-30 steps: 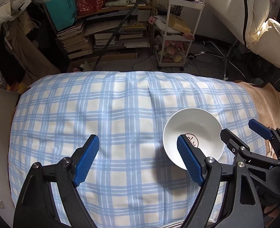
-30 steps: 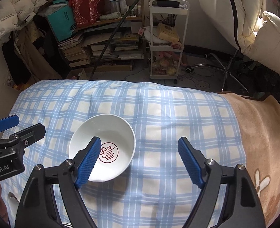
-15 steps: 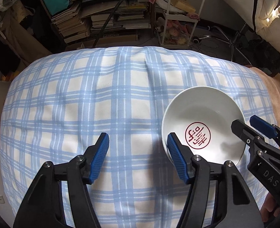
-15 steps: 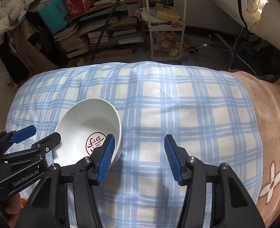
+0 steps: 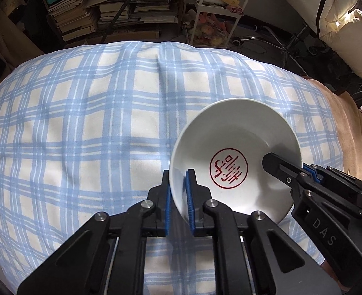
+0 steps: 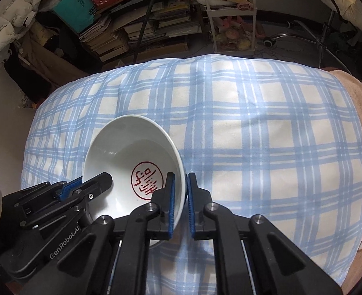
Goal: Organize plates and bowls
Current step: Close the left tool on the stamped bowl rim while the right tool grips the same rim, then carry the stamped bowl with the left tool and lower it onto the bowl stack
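Bowl [image 5: 232, 147], white with a red seal inside, sits on the blue-checked cloth [image 5: 82, 135] between both claws, whose jaws have just been closing: the left claw [image 5: 178, 189] pinches its near-left rim, the right claw [image 6: 179, 194] pinches the opposite rim, one pad inside, one outside.

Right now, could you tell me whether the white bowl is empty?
Empty: the bowl shows only its red printed mark inside.

Left gripper [image 5: 178, 191]: black angular plastic arms, ribbed blue pads, silver round screws, "GenRobot.AI" in white lettering | Right gripper [image 6: 179, 196]: same black frame, blue pads, silver screws, "DAS" lettering at lower right
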The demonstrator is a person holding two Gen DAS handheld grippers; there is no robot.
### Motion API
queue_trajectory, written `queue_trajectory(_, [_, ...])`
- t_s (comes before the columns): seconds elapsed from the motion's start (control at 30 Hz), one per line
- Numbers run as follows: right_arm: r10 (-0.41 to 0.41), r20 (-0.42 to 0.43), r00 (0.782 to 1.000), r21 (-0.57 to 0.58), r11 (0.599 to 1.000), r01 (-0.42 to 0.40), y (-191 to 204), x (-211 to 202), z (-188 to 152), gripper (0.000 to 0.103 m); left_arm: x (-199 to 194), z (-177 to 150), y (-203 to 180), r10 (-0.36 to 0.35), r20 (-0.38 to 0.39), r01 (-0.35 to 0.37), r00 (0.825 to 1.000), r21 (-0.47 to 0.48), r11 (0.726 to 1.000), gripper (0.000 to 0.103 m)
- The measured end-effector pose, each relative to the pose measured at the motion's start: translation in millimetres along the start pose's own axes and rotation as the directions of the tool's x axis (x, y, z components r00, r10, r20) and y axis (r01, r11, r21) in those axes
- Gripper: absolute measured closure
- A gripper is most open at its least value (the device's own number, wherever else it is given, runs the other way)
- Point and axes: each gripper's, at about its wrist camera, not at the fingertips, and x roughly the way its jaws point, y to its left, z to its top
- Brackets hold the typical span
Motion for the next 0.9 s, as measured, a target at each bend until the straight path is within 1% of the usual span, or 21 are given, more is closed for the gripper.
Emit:
queue_trajectory(0.1, [-0.004, 0.006, 1.0, 0.001, 1.0, 0.004, 2.1, -2.5, -2.0, 0.094, -6.9, -4.5, -2.4, 0.018, -0.004, -0.018, 1.0, 0.001, 1.0, 0.092])
queue_trajectory(0.2, [0.008, 0.003, 1.0, 0.004, 1.0, -0.008, 3.7, -7.1, -5.5, 0.094, -17.4, -8.0, -4.0, 0.04, 0.005, -0.04, 0.999, 0.02, 0.999, 0.092])
queue_trajectory(0.3, [0.022, 0.004, 1.0, -0.001, 1.0, -0.021, 7.5, -15.2, -10.2, 0.094, -28.5, -12.4, -1.8, 0.045, 0.006, -0.045, 0.999, 0.014, 0.999, 0.092])
queue_trajectory(0.47, [0.026, 0.023, 0.999, -0.022, 0.999, -0.025, 22.0, -33.0, -17.1, 0.094, -54.3, -23.8, 3.1, 0.065, 0.031, -0.065, 0.997, 0.011, 0.998, 0.092])
queue_trajectory(0.67, [0.039, 0.049, 0.998, -0.062, 0.997, -0.036, 46.5, -53.9, -29.2, 0.094, -85.1, -43.5, 19.8, 0.081, 0.054, -0.08, 0.995, -0.012, 0.997, 0.092])
queue_trajectory(0.8, [0.042, 0.072, 0.997, -0.087, 0.996, -0.036, 62.3, -65.5, -42.3, 0.094, -104.5, -63.3, 26.5, 0.104, 0.077, -0.104, 0.992, -0.002, 0.995, 0.091])
queue_trajectory(0.9, [0.059, 0.076, 0.995, -0.093, 0.994, -0.051, 72.4, -72.0, -52.0, 0.094, -115.1, -75.6, 35.1, 0.114, 0.086, -0.113, 0.99, -0.008, 0.994, 0.091])
